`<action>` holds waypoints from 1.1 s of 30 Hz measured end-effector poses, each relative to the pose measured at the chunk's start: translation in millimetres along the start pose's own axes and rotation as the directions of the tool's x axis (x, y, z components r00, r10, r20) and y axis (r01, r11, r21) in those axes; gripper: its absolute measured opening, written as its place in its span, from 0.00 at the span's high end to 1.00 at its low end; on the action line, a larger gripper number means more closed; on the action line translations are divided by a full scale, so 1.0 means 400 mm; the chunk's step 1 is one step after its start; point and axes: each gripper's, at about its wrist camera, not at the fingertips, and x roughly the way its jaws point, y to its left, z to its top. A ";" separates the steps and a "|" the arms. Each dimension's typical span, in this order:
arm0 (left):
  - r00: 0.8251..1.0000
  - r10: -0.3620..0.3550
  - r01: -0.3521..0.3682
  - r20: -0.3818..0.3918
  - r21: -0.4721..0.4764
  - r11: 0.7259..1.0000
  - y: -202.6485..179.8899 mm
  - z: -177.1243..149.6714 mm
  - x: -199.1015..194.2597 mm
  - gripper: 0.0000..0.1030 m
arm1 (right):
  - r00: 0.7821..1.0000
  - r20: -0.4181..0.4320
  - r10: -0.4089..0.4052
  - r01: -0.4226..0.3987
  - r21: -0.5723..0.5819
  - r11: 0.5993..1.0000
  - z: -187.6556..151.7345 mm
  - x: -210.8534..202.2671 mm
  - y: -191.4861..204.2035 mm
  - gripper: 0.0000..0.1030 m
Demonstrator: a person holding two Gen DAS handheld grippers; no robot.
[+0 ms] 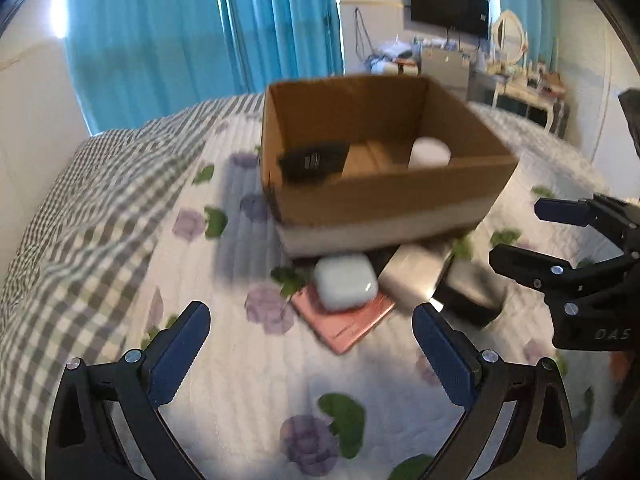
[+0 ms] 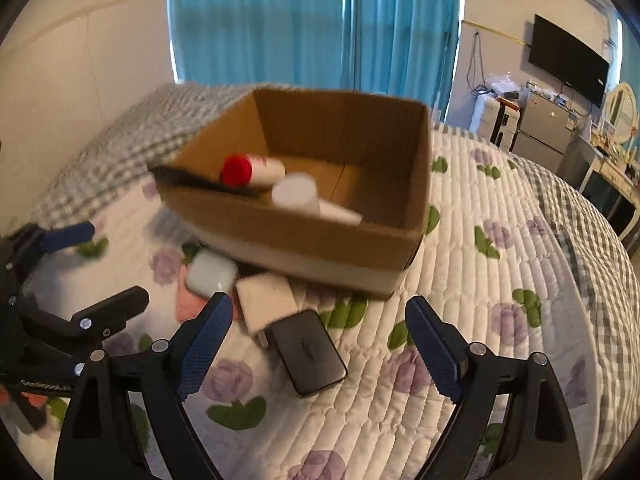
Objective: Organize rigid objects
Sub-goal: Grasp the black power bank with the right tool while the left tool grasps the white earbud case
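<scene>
An open cardboard box (image 1: 380,196) (image 2: 304,232) stands on the bed. Inside are a black item (image 1: 314,160), a white round object (image 1: 429,153) (image 2: 294,192) and a red-capped bottle (image 2: 250,170). In front of the box lie a white earbud case (image 1: 346,286) (image 2: 211,272) on a pink flat item (image 1: 344,320), a white block (image 1: 412,276) (image 2: 266,300) and a black flat device (image 1: 470,292) (image 2: 308,354). My left gripper (image 1: 312,354) is open and empty, just short of the pink item. My right gripper (image 2: 320,348) is open and empty, around the black device, above it.
The bed has a floral quilt (image 2: 480,280) and a grey checked blanket (image 1: 80,220). Blue curtains (image 1: 200,40) hang behind. A dresser with a mirror (image 1: 516,80) and a wall TV (image 2: 568,60) stand at the far right.
</scene>
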 end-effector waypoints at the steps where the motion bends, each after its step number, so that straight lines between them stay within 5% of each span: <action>1: 1.000 -0.005 0.005 -0.010 0.005 1.000 -0.001 -0.007 0.004 0.00 | 0.999 -0.027 0.018 -0.018 -0.004 1.000 -0.011 0.018 0.004 0.14; 17: 0.995 0.003 -0.012 -0.098 -0.085 0.996 0.033 -0.027 0.056 0.00 | 0.967 -0.254 0.032 -0.030 0.010 0.999 -0.082 0.207 -0.002 0.46; 25: 0.993 -0.001 -0.009 -0.118 -0.082 0.997 0.020 -0.017 0.067 0.00 | 0.980 -0.198 0.018 -0.001 0.090 0.996 -0.087 0.156 -0.028 0.56; 29: 0.984 -0.045 0.028 -0.171 -0.102 0.994 0.002 0.010 0.083 0.00 | 0.988 -0.146 -0.040 0.054 0.092 0.994 -0.075 0.108 -0.035 0.58; 33: 0.986 -0.016 0.000 -0.163 -0.103 0.995 -0.019 0.036 0.092 0.00 | 0.990 -0.105 -0.098 0.108 0.092 0.990 -0.064 0.082 -0.047 0.58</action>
